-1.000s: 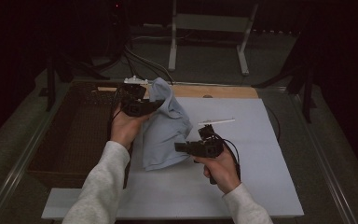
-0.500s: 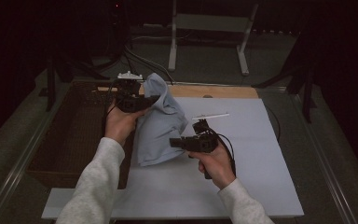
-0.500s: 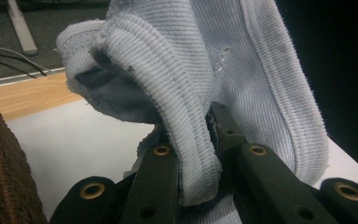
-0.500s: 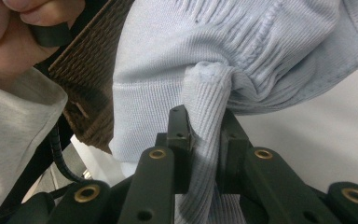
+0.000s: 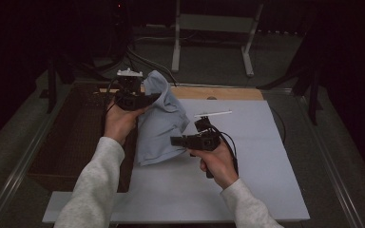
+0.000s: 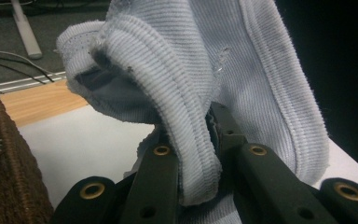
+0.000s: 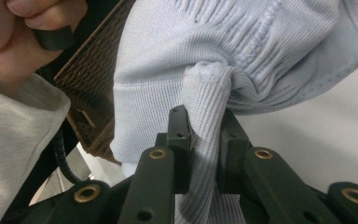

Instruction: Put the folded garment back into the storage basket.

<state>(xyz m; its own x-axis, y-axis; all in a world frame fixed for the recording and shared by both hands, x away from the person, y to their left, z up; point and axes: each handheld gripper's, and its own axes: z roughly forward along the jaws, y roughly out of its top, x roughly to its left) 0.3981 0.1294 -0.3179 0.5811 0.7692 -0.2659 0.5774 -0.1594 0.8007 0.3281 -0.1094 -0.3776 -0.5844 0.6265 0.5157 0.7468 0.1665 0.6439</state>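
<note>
A pale blue knitted garment [image 5: 159, 121] hangs between the two grippers above the white board [image 5: 247, 156]. My left gripper [image 5: 152, 99] is raised at the garment's top and is shut on its ribbed edge [image 6: 191, 140], which is pinched between the black jaws. Lower and to the right, my right gripper [image 5: 175, 140] is shut on a bunched ribbed fold [image 7: 207, 126] of the same garment. The garment's lower end [image 5: 147, 159] rests on the board by the basket.
A dark woven basket [image 5: 76, 137] sits left of the board, right under the left hand. A white stick [image 5: 213, 114] lies on the board behind the right gripper. A wooden strip [image 5: 218, 92] runs along the board's far edge. A metal stand [image 5: 209, 42] rises beyond the table.
Both hands have shifted a little to the left and the left gripper has risen slightly, drawing the garment more upright. Both grips on the garment have held.
</note>
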